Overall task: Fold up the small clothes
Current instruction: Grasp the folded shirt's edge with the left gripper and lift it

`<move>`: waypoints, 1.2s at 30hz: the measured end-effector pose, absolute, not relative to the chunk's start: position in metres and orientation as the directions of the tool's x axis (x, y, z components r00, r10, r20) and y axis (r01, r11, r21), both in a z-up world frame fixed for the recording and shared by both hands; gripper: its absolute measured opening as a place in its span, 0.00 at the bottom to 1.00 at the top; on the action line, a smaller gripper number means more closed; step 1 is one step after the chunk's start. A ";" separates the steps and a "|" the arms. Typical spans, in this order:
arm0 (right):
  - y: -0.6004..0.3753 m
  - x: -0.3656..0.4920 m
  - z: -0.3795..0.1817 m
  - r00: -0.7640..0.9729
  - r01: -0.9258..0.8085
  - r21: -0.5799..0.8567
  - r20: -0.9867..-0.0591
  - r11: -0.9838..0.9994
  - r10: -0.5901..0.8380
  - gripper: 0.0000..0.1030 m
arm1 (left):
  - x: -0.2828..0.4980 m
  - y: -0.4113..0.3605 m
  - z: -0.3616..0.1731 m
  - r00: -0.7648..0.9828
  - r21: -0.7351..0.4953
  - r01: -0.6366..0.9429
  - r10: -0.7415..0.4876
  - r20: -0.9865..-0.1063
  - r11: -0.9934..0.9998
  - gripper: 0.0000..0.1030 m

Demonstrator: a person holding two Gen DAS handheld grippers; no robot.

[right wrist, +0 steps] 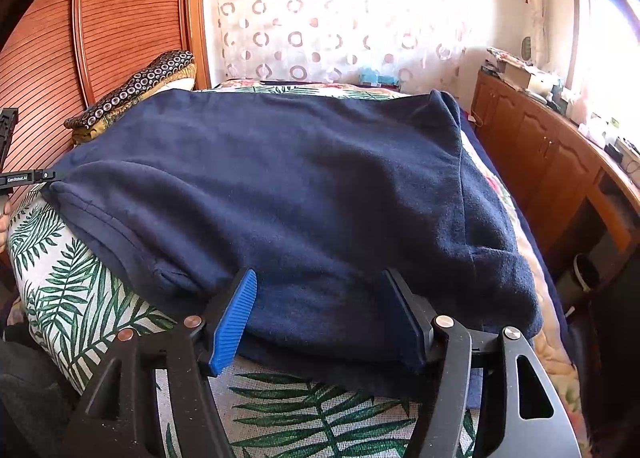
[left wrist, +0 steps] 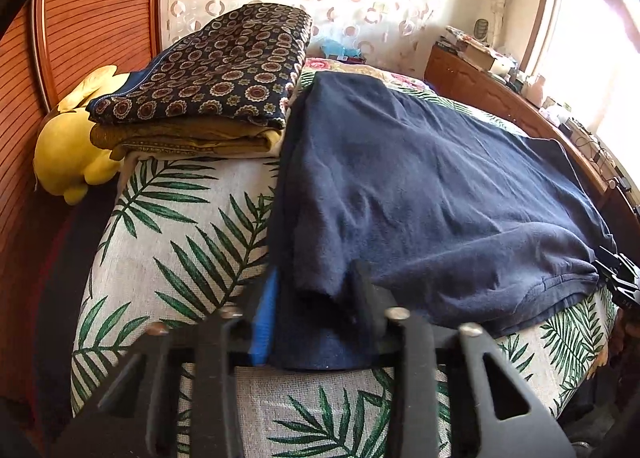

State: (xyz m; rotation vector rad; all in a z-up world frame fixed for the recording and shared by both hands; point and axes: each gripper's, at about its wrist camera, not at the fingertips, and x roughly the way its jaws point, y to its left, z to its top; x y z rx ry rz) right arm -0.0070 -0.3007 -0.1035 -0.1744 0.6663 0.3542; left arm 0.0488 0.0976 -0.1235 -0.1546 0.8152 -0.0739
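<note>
Grippers tilt downward over the bed: left gripper jaws clamp the navy garment, right gripper jaws apart.

Left tool and right tool: black linkage arms, silver pivot screws, triangular cut-outs, ribbed blue pads
</note>
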 end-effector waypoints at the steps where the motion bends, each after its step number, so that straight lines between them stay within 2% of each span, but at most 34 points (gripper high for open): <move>1: -0.301 -0.008 -0.104 0.731 -0.376 -0.047 -0.628 0.926 0.265 0.65 | 0.050 0.097 -0.124 0.678 -0.180 0.021 -0.146 -0.721 0.983 0.11; 4: -0.303 -0.009 -0.105 0.734 -0.377 -0.046 -0.624 0.925 0.268 0.65 | 0.054 0.087 -0.115 0.680 -0.181 0.064 -0.175 -0.712 0.981 0.08; 11: -0.305 -0.010 -0.106 0.733 -0.375 -0.045 -0.625 0.926 0.266 0.65 | 0.061 0.036 -0.066 0.723 -0.217 0.230 -0.316 -0.614 0.949 0.07; 18: -0.308 -0.006 -0.098 0.717 -0.388 -0.051 -0.644 0.920 0.267 0.65 | 0.084 -0.042 -0.020 0.699 -0.212 0.419 -0.463 -0.545 0.883 0.07; 24: -0.332 -0.012 -0.079 0.754 -0.338 -0.041 -0.610 0.940 0.245 0.65 | 0.097 -0.110 0.012 0.646 -0.217 0.555 -0.580 -0.496 0.803 0.07; 33: -0.364 -0.025 -0.056 0.805 -0.270 -0.032 -0.555 0.962 0.207 0.65 | 0.105 -0.176 0.030 0.577 -0.181 0.652 -0.637 -0.511 0.736 0.07; 35: -0.365 -0.027 -0.054 0.809 -0.269 -0.025 -0.547 0.963 0.212 0.65 | 0.105 -0.179 0.025 0.573 -0.171 0.646 -0.621 -0.535 0.744 0.11; 36: -0.364 -0.027 -0.053 0.810 -0.272 -0.021 -0.545 0.962 0.217 0.65 | 0.106 -0.181 0.022 0.571 -0.167 0.644 -0.614 -0.545 0.746 0.17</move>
